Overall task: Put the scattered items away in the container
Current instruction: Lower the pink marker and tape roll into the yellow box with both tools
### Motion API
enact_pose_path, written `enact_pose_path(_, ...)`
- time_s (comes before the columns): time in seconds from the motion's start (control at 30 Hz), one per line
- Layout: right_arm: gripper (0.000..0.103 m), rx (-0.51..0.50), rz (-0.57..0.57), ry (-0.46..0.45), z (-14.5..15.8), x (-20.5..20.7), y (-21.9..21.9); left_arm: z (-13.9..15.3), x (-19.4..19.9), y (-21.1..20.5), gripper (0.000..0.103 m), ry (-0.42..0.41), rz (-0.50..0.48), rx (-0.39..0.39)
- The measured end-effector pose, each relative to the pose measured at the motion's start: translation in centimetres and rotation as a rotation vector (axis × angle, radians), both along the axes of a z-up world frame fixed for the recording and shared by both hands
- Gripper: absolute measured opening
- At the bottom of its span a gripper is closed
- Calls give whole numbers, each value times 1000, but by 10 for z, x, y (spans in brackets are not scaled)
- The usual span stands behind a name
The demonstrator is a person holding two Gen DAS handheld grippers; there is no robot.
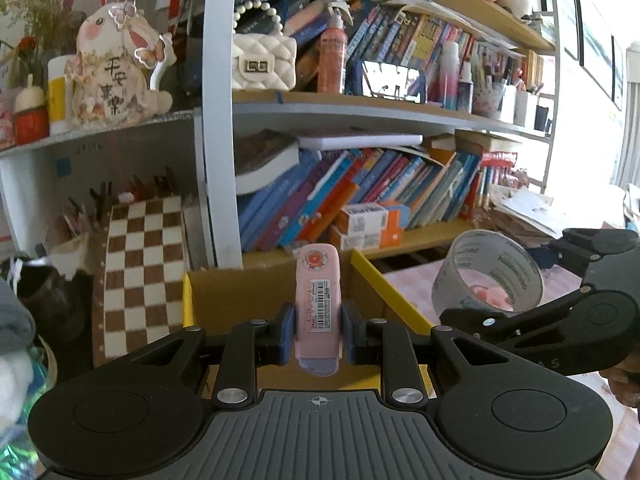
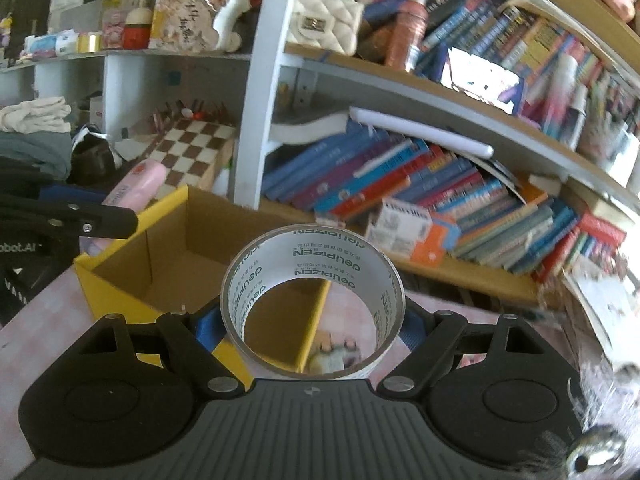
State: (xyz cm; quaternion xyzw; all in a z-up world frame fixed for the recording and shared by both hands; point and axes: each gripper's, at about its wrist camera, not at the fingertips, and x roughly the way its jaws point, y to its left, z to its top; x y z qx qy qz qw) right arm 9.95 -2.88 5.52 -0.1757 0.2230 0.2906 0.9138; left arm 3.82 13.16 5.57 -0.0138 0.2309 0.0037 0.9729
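My left gripper (image 1: 318, 330) is shut on a pink tube (image 1: 318, 292) with a barcode label, held upright above the near edge of the yellow cardboard box (image 1: 370, 270). My right gripper (image 2: 312, 326) is shut on a roll of clear tape (image 2: 312, 276), held above the box (image 2: 116, 280) near its right front wall. The box's brown inside looks bare where it shows. The tape roll (image 1: 490, 274) and the right gripper show at the right in the left wrist view. The pink tube (image 2: 136, 186) shows at the left in the right wrist view.
The box stands on a pink patterned tablecloth (image 2: 460, 304). Behind it is a white bookshelf (image 1: 220, 120) packed with books, bottles and a cream handbag. A brown-and-white chessboard (image 1: 144, 264) leans at the left. Paper piles (image 1: 524, 208) lie at the right.
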Motion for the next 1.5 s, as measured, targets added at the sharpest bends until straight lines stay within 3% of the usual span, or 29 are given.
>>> enact_pose_path(0.4,83,-10,94,26,-4,46,34,-10,44,13,23,45,39,0)
enact_pose_path(0.83,83,-96,199,117,-36,89,71,-39,90,32,23,151,80,1)
enact_pose_path(1.5,83,-295,367,266,-80,123,116,-93,126,45,23,387,34,-36)
